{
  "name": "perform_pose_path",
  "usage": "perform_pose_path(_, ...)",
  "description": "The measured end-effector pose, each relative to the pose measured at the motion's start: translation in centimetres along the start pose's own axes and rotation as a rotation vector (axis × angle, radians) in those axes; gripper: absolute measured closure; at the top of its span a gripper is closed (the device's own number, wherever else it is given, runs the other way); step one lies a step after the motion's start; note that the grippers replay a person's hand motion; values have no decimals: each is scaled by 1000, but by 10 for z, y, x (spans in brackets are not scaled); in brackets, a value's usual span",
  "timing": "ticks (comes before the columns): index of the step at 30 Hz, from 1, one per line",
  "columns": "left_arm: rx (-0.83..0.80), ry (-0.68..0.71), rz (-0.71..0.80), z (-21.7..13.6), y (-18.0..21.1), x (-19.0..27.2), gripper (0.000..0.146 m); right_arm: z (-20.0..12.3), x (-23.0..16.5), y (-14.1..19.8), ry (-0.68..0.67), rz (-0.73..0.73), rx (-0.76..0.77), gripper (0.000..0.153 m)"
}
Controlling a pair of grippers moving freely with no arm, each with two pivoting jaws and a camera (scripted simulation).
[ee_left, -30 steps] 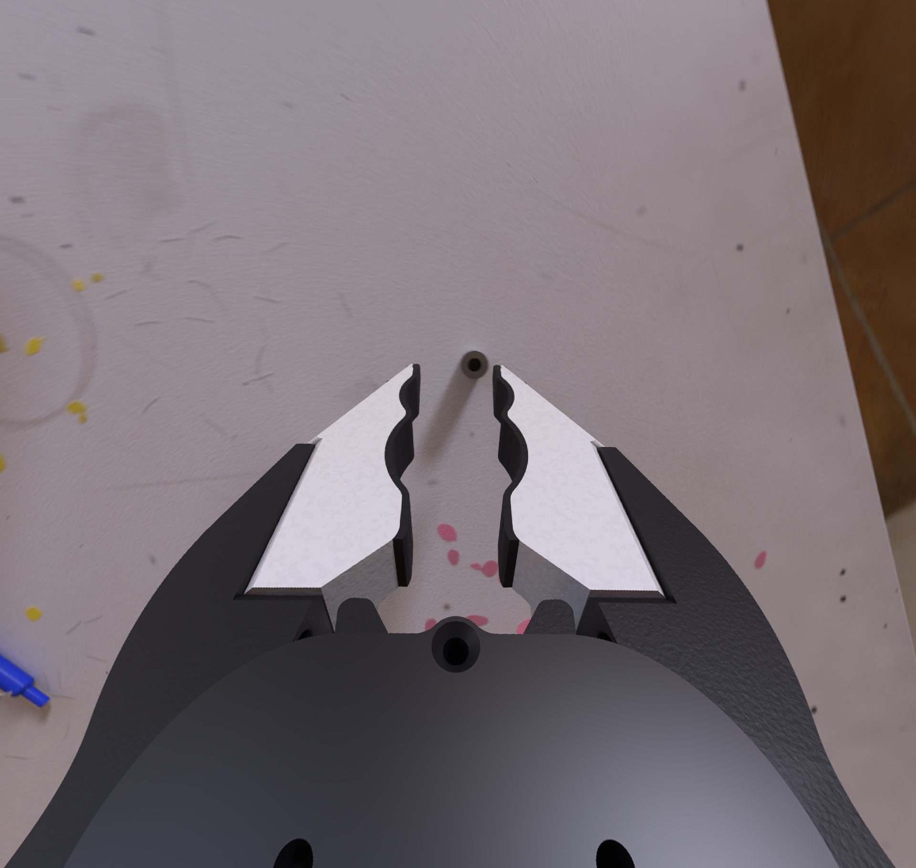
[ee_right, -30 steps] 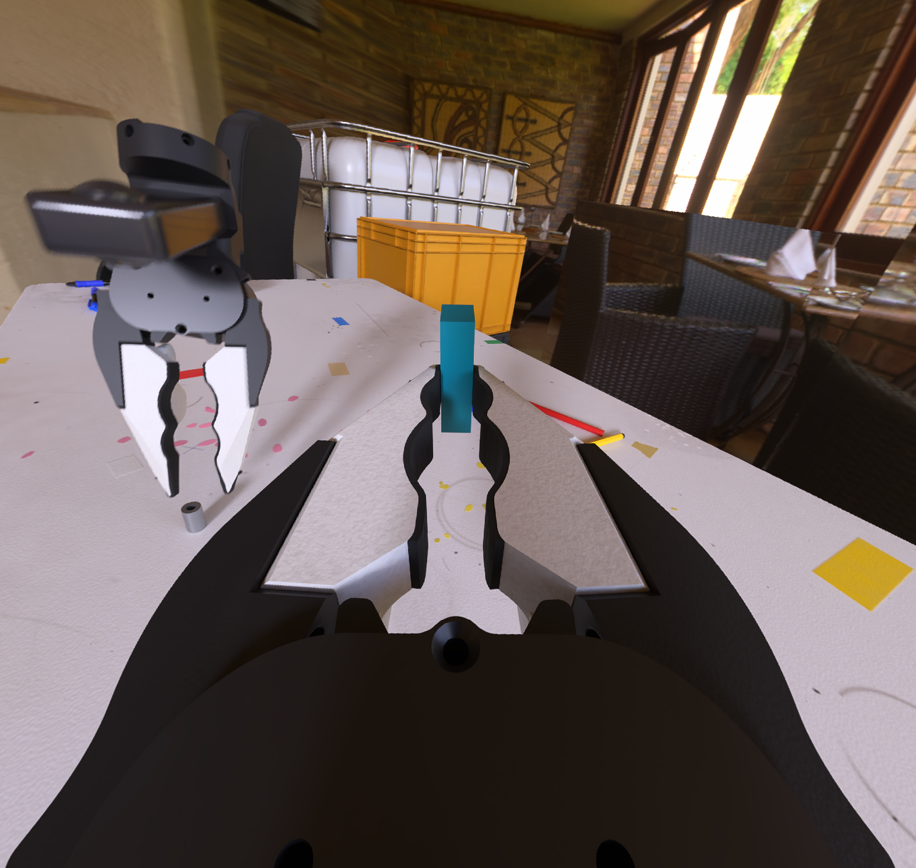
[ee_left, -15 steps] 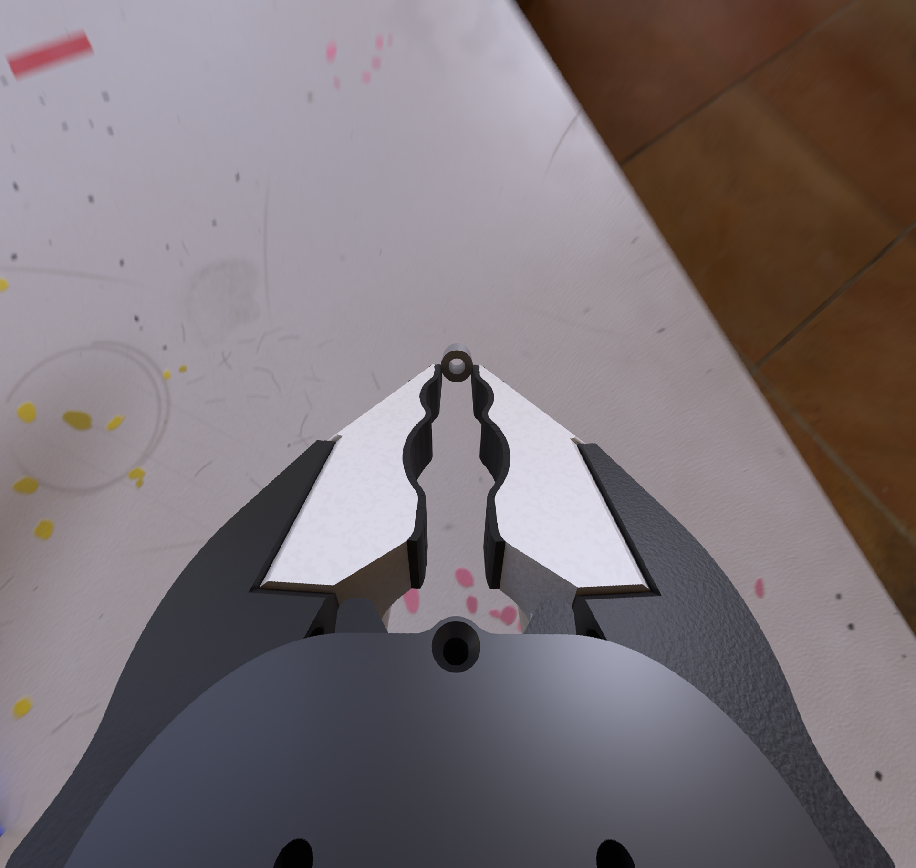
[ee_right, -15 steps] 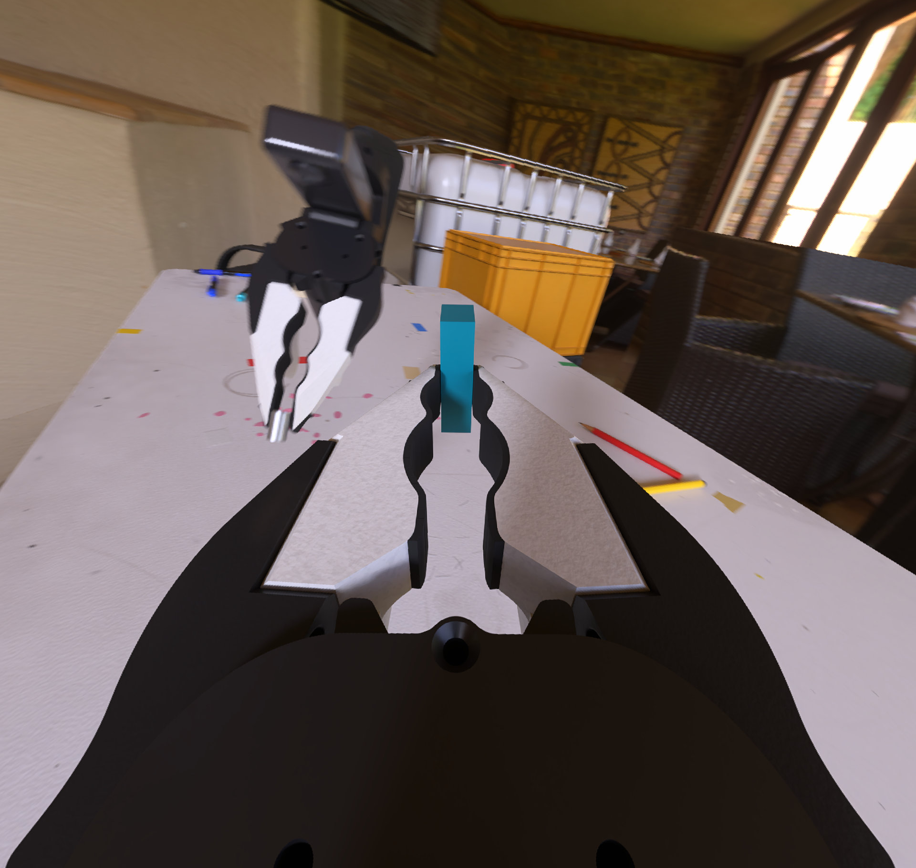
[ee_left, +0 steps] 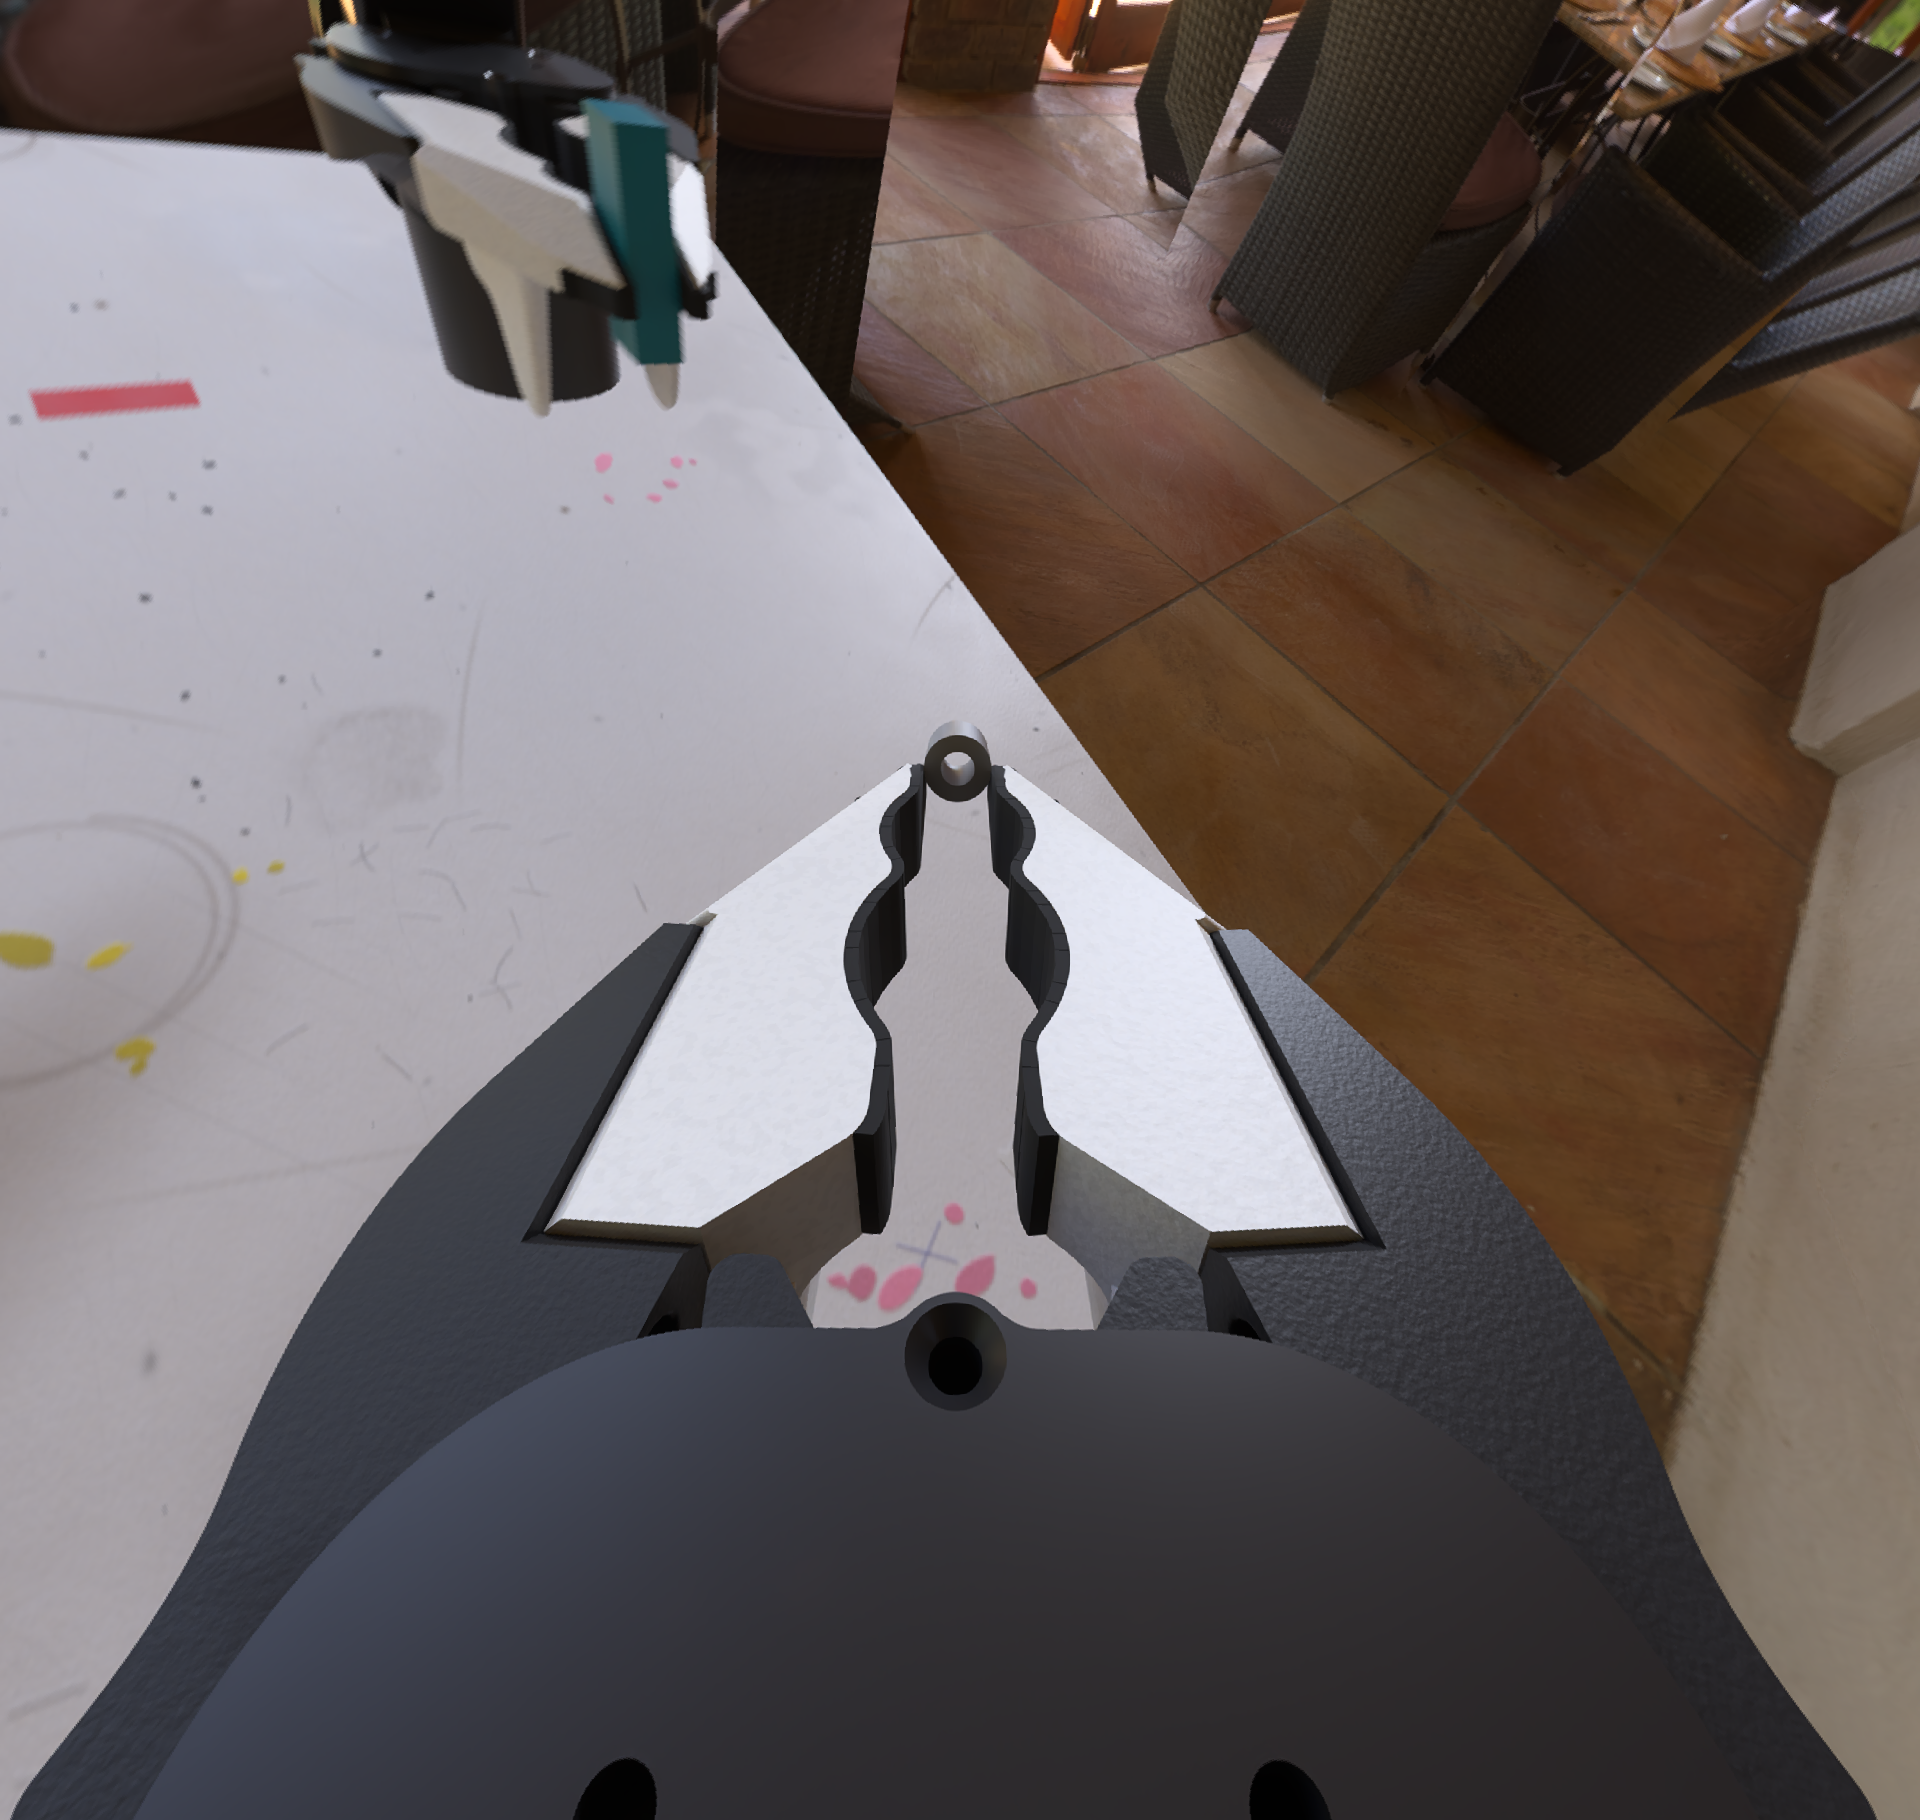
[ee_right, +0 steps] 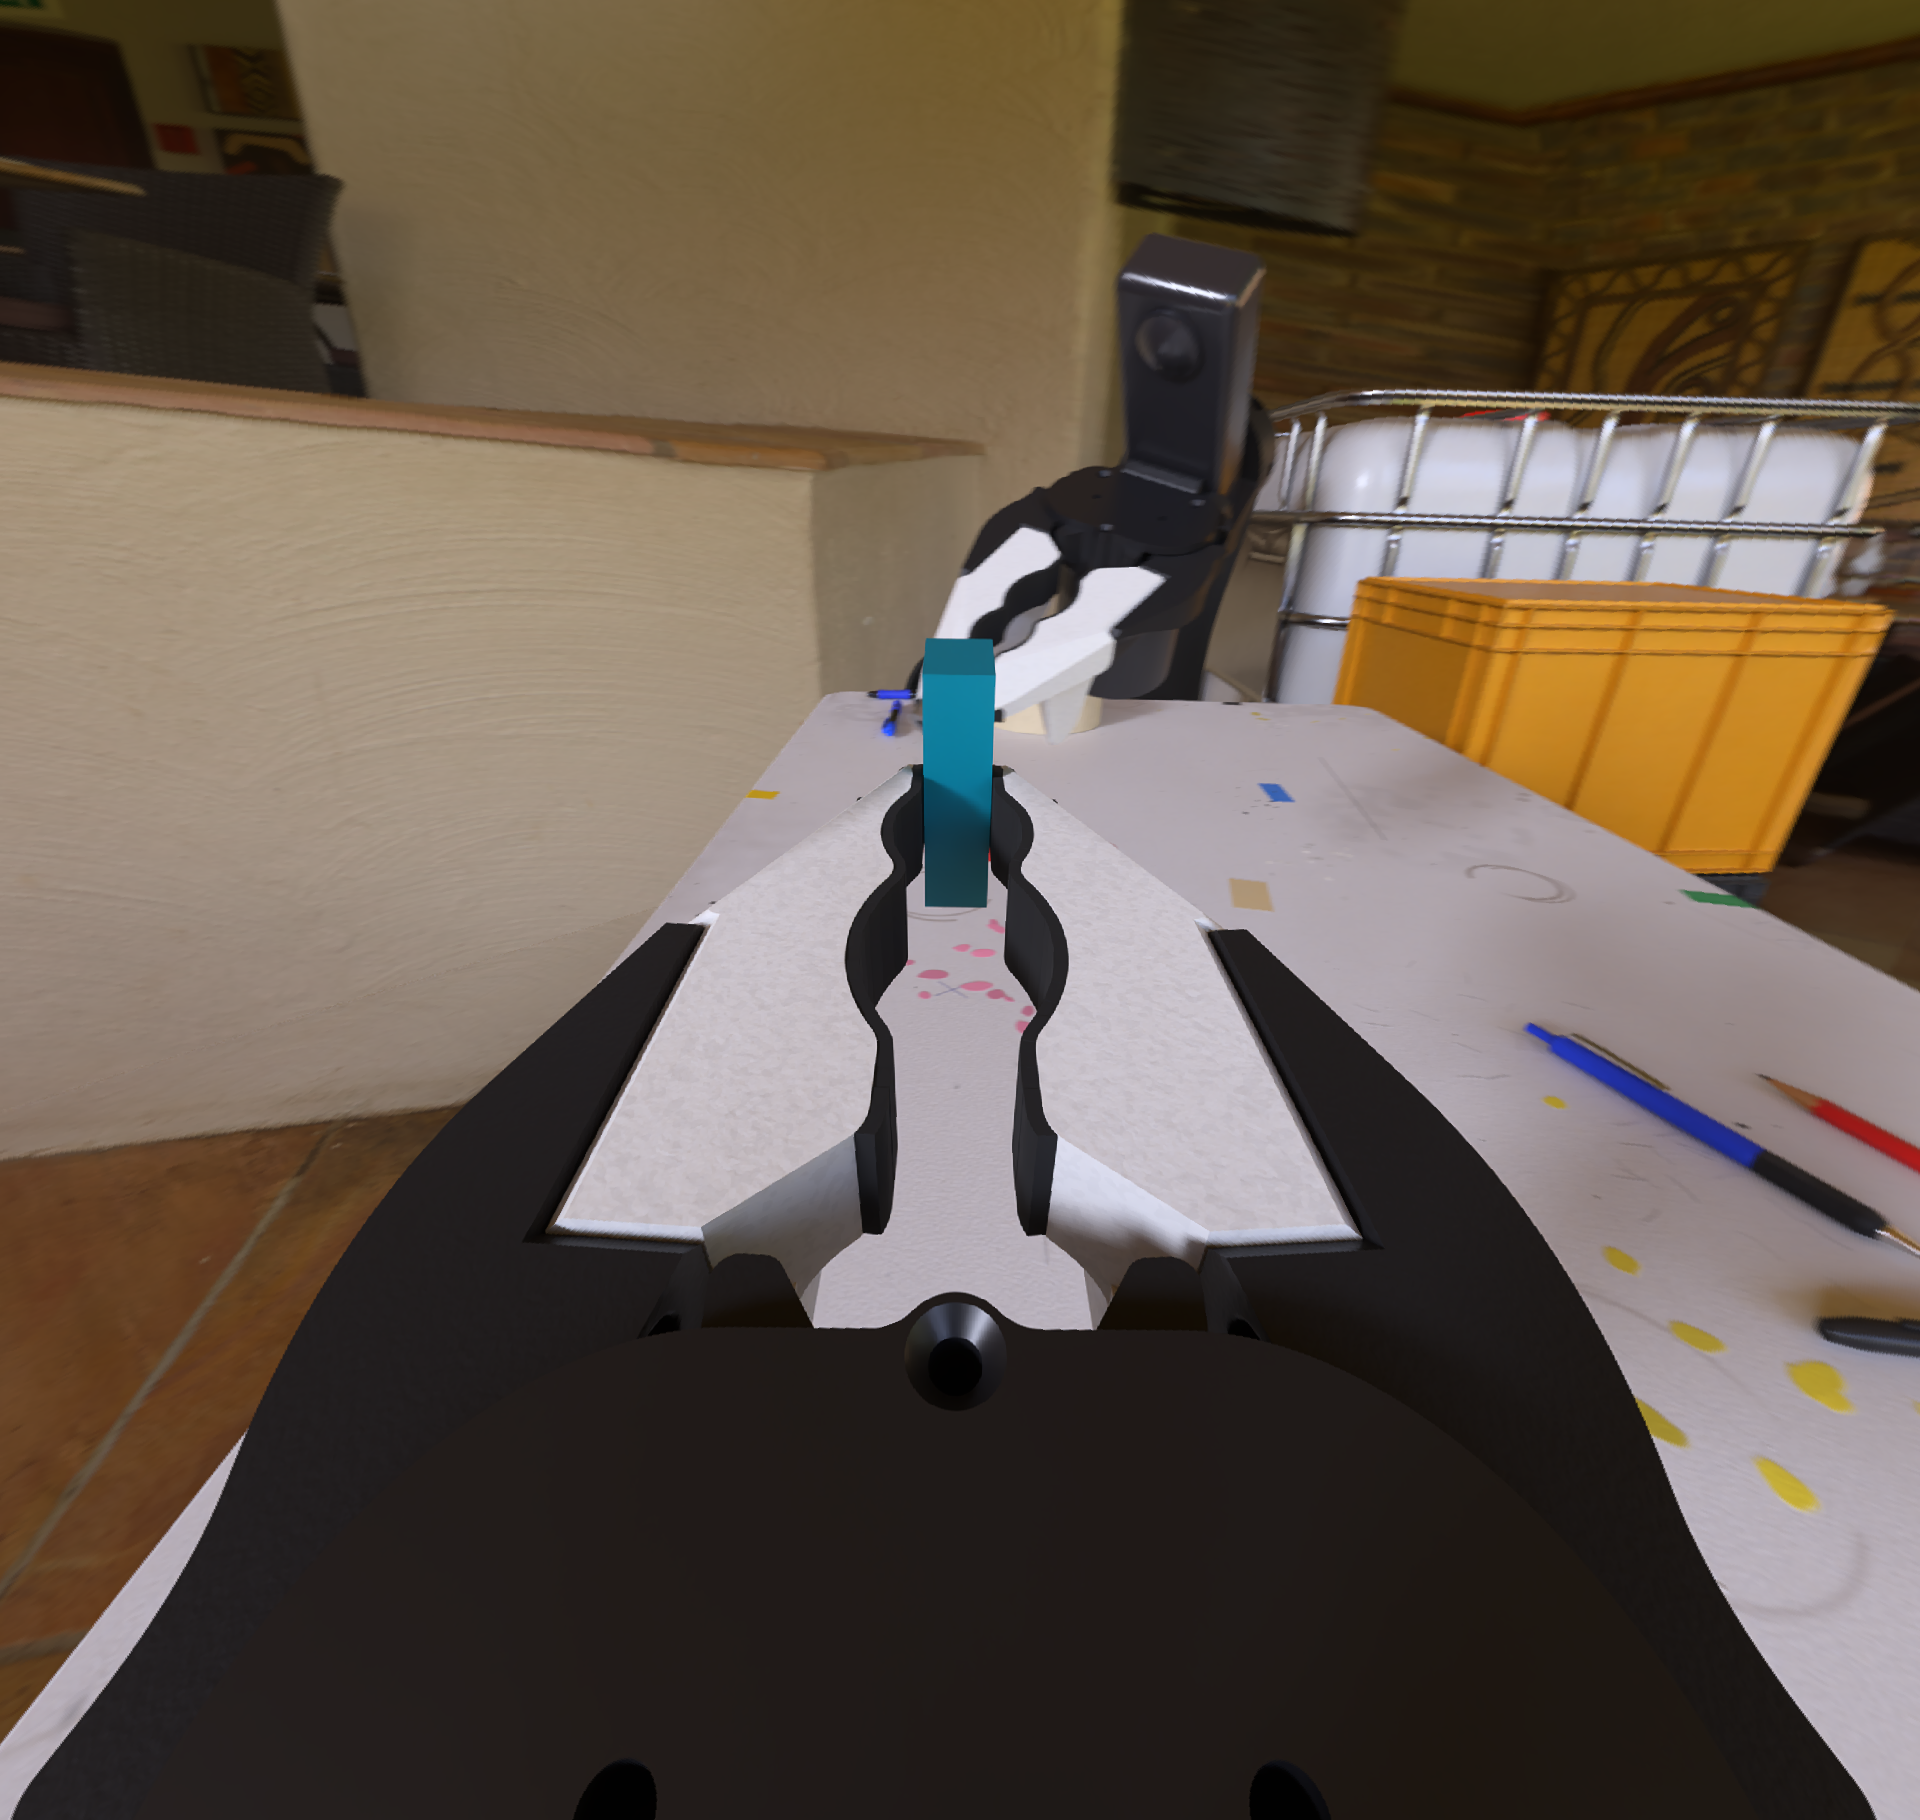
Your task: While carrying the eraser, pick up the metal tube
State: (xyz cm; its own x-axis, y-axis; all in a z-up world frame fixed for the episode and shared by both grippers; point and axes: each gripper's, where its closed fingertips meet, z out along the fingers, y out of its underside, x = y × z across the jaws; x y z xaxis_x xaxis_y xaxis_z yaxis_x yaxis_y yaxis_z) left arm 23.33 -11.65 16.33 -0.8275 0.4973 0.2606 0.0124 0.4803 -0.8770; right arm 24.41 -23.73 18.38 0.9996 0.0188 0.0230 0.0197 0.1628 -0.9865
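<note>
My left gripper [ee_left: 958, 785] is shut on the small grey metal tube [ee_left: 958, 760], which I see end-on at the fingertips, held above the white table [ee_left: 520, 679] near its right edge. My right gripper [ee_right: 958, 783] is shut on the teal eraser [ee_right: 958, 773], which stands upright between the tips. The right gripper with the eraser [ee_left: 632, 232] also shows at the top left of the left wrist view. The left gripper [ee_right: 1029, 669] shows far off in the right wrist view, its tips partly hidden behind the eraser.
A blue pen [ee_right: 1704, 1136], a red pencil [ee_right: 1849, 1126] and a dark marker [ee_right: 1870, 1334] lie on the table at the right. An orange crate [ee_right: 1610, 710] and a white caged tank [ee_right: 1558, 503] stand behind. Wicker chairs [ee_left: 1351, 212] stand on the tiled floor [ee_left: 1351, 627].
My left gripper closed on the metal tube, lifted it off the table and tilted up. My right gripper swung left with the eraser still held.
</note>
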Motion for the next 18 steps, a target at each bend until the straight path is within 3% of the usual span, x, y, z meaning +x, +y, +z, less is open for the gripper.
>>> perform_pose_path(5,14,-32,-25,-29,7,-2,134,6,-14,5,-91,36,-19,142)
perform_pose_path(13,170,-113,129,-85,-20,33,134,10,-32,21,-220,91,-125,142)
perform_pose_path(15,176,-127,112,-85,-19,31,134,13,-34,25,-232,93,-143,142)
perform_pose_path(18,86,-72,13,-57,2,12,135,16,-34,27,-223,89,-147,142)
